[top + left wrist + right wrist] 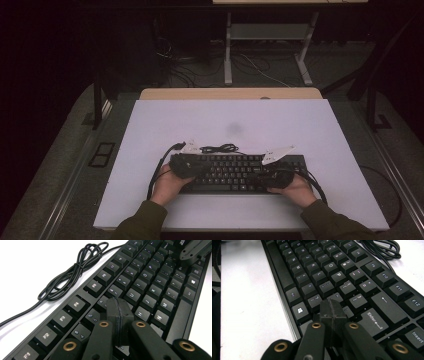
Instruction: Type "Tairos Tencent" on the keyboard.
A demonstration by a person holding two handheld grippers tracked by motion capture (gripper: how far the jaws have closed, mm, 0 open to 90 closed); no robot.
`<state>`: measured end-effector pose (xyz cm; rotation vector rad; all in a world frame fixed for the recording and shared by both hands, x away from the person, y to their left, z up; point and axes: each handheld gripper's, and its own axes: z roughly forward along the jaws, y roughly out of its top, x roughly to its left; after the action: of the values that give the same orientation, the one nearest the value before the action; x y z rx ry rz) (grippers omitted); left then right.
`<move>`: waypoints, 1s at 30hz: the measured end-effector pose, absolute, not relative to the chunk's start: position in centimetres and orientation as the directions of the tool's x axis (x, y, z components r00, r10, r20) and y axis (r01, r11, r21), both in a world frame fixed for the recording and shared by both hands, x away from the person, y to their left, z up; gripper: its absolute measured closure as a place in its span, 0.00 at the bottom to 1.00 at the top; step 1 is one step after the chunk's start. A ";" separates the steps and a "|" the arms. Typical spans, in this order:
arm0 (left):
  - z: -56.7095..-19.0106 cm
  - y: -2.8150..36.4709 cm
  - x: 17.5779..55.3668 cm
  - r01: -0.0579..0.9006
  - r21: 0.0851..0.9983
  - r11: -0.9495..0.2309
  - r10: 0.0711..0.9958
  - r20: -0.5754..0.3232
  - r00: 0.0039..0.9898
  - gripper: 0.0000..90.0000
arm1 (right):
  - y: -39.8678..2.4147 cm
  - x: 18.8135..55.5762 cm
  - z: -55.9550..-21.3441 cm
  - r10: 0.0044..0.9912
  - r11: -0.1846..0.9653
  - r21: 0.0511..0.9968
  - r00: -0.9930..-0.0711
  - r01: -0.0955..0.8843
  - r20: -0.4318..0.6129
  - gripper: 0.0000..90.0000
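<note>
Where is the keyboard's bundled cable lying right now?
In the high view the bundled cable lies on the white table just beyond the keyboard, near the left gripper; the left gripper view shows it beside the function-key row.

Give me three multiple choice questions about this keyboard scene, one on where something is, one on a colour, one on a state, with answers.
1. Where does the bundled cable lie?
A. on the keys
B. on the white mat beyond the keyboard's far edge
C. on the floor

2. What colour is the keyboard?
A. white
B. black
C. red

3. How do the left gripper's fingers stand?
A. wide open
B. clamped on the cable
C. shut together, empty, over the keys

Answers:
B, the high view shows it on the mat behind the keyboard.
B, its case and keys are black.
C, the left gripper view shows the fingers pressed together.
</note>
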<state>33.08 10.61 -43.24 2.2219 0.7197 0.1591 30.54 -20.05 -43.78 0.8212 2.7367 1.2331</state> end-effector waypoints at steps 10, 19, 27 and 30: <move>-42.9 11.0 33.2 0.433 0.732 -0.526 0.536 -0.109 0.837 0.99 | -20.1 30.6 -43.8 0.474 0.548 0.704 -0.861 0.452 0.184 1.00; -42.6 11.3 32.6 0.435 0.750 -0.498 0.545 -0.120 0.830 0.87 | -20.0 30.5 -43.8 0.476 0.547 0.706 -0.861 0.450 0.181 1.00; -42.2 11.9 32.1 0.420 0.775 -0.472 0.532 -0.130 0.837 0.66 | -20.1 30.5 -43.8 0.476 0.546 0.706 -0.861 0.451 0.182 1.00; -42.1 12.1 31.9 0.411 0.780 -0.471 0.528 -0.124 0.840 0.57 | -20.1 30.6 -43.8 0.476 0.546 0.706 -0.860 0.451 0.182 1.00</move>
<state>31.87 12.05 -42.07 2.1288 0.6829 0.1673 30.55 -20.06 -43.79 0.8202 2.7347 1.2338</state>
